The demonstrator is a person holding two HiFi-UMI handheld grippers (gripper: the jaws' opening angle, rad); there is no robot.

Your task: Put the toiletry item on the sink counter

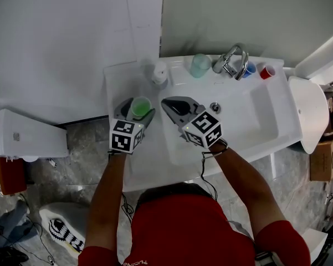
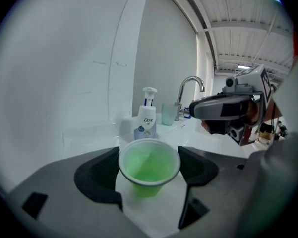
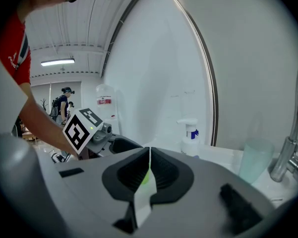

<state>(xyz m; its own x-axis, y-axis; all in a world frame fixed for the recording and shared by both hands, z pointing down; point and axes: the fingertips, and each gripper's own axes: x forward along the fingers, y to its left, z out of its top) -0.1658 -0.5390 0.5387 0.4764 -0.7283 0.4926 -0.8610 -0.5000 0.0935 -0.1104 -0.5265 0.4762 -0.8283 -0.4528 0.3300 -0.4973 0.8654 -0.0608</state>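
Looking down in the head view, a green cup (image 1: 140, 106) is seen between the fingers of the left gripper (image 1: 137, 111), over the white desk (image 1: 117, 82) left of the sink (image 1: 260, 118). The right gripper (image 1: 166, 103) is held just beside it, over the sink's edge. At the back are lined up a bottle (image 1: 159, 72), a tumbler (image 1: 200, 65), a tap (image 1: 231, 61), a blue cup (image 1: 249, 69) and a red cup (image 1: 266, 71).

In the left gripper view, the cup (image 2: 149, 165) is clamped at its rim by the fingers of the left gripper (image 2: 149, 176); whether its base rests on the desk cannot be told. Beyond it the bottle (image 2: 147, 115), tumbler (image 2: 168, 114), tap (image 2: 189, 89) and right gripper (image 2: 220, 108) are seen.

In the right gripper view, the fingers of the right gripper (image 3: 149, 170) are pressed together, with nothing held. The bottle (image 3: 190, 138) and tumbler (image 3: 253, 162) are seen ahead, the left gripper (image 3: 84, 130) to the left.
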